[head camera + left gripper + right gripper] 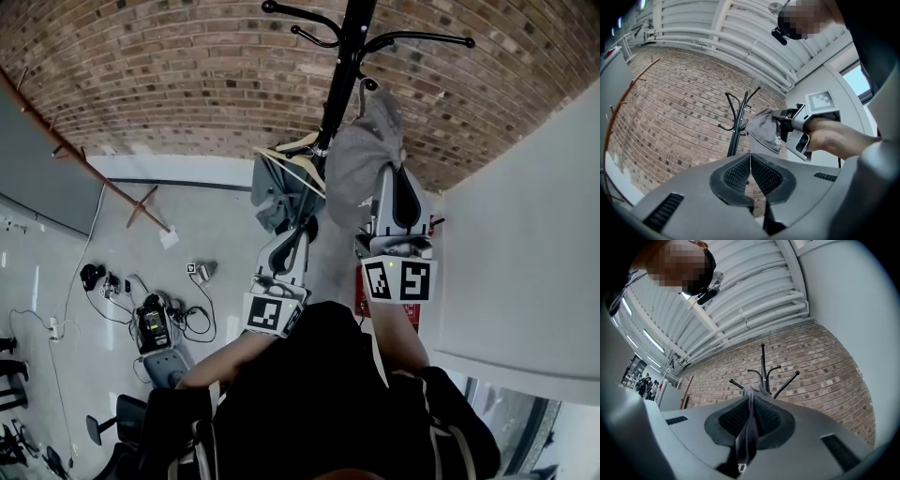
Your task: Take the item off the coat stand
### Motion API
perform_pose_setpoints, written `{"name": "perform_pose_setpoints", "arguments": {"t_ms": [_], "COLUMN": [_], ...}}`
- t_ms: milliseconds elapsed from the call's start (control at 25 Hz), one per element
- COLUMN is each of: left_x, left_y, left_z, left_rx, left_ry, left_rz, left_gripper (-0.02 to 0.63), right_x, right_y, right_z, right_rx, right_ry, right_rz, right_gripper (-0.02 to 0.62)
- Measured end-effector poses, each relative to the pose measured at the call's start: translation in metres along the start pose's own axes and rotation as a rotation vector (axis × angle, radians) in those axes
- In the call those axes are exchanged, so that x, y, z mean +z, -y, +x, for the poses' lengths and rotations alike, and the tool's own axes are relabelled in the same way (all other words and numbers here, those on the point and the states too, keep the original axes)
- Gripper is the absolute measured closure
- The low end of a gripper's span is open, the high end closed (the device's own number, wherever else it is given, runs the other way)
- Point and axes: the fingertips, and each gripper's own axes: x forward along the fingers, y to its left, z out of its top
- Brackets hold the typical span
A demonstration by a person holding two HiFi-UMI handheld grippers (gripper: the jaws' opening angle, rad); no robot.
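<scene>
Right claw point(751, 401) on soft grey cap point(764, 130)

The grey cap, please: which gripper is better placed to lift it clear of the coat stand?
Right: the right gripper grips the grey cap; the left gripper is shut, empty.

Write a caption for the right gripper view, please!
The right gripper clamps a grey cap, with the black coat stand and brick wall behind.

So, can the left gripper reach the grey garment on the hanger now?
Probably yes: the left gripper is close by the grey garment with nothing between them, but its jaws are shut.
</scene>
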Motion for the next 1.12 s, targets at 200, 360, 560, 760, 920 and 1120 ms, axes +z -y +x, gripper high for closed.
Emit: {"name": "perform_pose_setpoints", "arguments": {"t_ms": [200,360,560,760,920,1120], "left_x": [0.001,0.000,0.006,0.000,0.001,0.005], "left_y": [0.001,0.000,-0.004,-0.007,-0.013,-0.016], "left_z": [-0.002,-0.002,-0.001,-0.002,-0.002,-0.003], "left_rx": [0.000,-0.007,0.003,0.005,0.007,0.011], "left_ry": [0.016,0.015,0.045,0.014,0.012,0.034], "left_rz": [0.022,0.016,0.008,0.006,0.005,0.023], "left_gripper": [0.586,0.586,0.586,0.586,0.586,0.586], "right_x": [-0.007,-0.007,0.005,0.014,0.010,0.001], "right_y": [0.007,0.008,0.006,0.002,-0.002,-0.005], "right_z": [0.010,0.012,0.010,-0.001,-0.005,-0.015], "right_rx": [-0.016,-0.026,-0.021,-0.024,-0.028,-0.040], "right_ry": [0.000,-0.002,0.030,0.047,0.039,0.001], "right_rz": [-0.050,-0.048,-0.027,-0.019,-0.021,-0.024], "right_gripper": [0.552,0.552,0.552,0.552,0.552,0.552]}}
